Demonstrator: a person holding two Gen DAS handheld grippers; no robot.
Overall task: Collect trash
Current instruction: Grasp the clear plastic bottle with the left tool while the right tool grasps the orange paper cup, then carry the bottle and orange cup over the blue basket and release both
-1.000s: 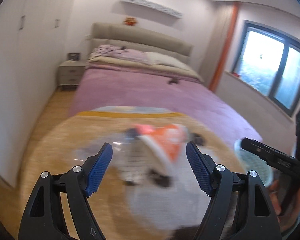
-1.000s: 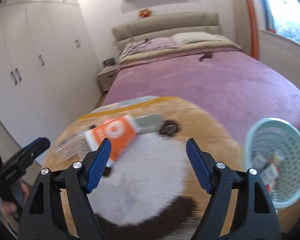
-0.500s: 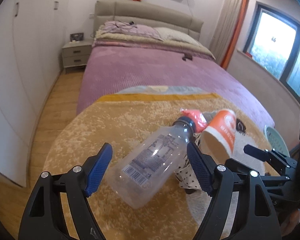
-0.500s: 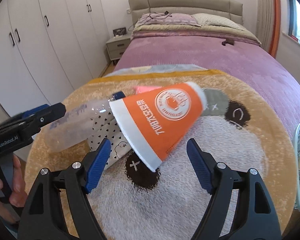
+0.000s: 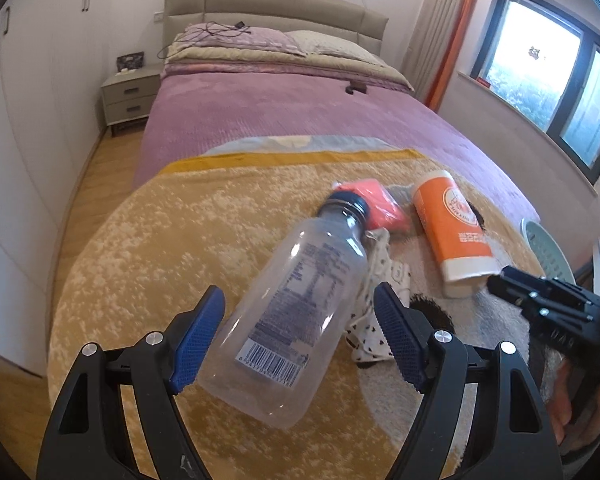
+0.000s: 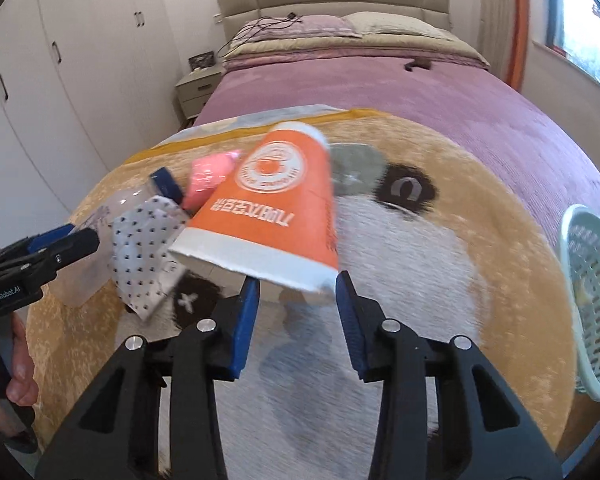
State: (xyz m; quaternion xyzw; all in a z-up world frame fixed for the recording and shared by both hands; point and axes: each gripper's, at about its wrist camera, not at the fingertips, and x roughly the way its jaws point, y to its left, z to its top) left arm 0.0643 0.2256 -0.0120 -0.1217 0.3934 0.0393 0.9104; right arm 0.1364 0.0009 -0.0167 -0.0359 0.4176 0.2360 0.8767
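Observation:
A clear plastic bottle [image 5: 300, 304] with a dark cap lies on the round tan rug [image 5: 160, 240]. My left gripper [image 5: 298, 292] is open and straddles the bottle's body, with a gap on each side. An orange paper cup [image 6: 276, 208] lies on its side with its white rim toward my right gripper [image 6: 298, 280]. The right jaws are closing, the cup's rim is at their tips, and I see no firm press. A pink wrapper [image 6: 208, 176] and a white dotted wrapper [image 6: 144, 248] lie between the bottle and the cup.
A pale green mesh basket [image 6: 588, 272] holding some scraps stands at the rug's right edge. Beyond the rug is a bed with a purple cover [image 5: 300, 120], with a nightstand [image 5: 130, 98] and white wardrobes on the left. A hand [image 6: 16, 372] holds the left gripper.
Both grippers have come down and closer to the trash. The left one now straddles the bottle. The right jaws have narrowed at the cup's rim.

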